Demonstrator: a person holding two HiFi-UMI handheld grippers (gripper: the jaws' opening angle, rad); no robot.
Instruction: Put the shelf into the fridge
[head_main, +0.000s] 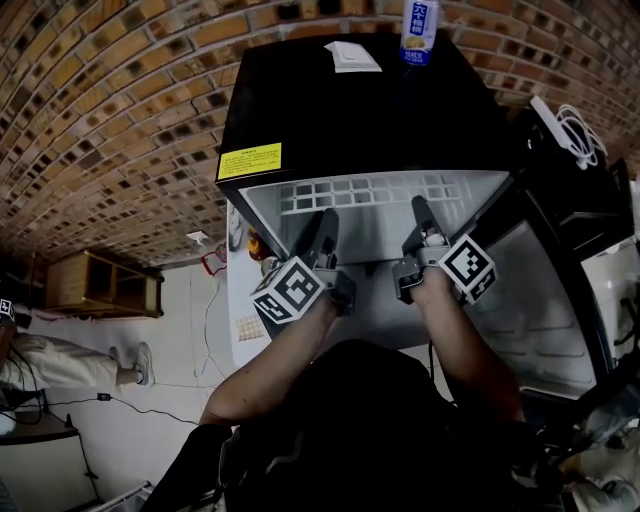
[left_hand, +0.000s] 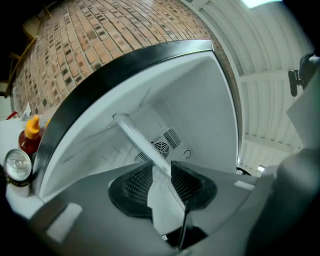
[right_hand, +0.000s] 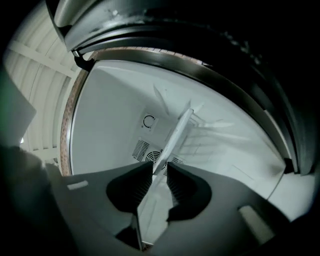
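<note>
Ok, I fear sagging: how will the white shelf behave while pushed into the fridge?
Probably stiff: the shelf, gripped only at its near edge by the left gripper and right gripper, lies flat with no visible droop. Likely light, since it looks thin with an open grid at the back. Its smooth edge could slip in the jaws.

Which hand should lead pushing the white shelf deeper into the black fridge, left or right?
Right, narrowly. The right gripper has its jaws close together on the white grid shelf's front edge; the left gripper's stand slightly wider on it. Both point into the black fridge.
</note>
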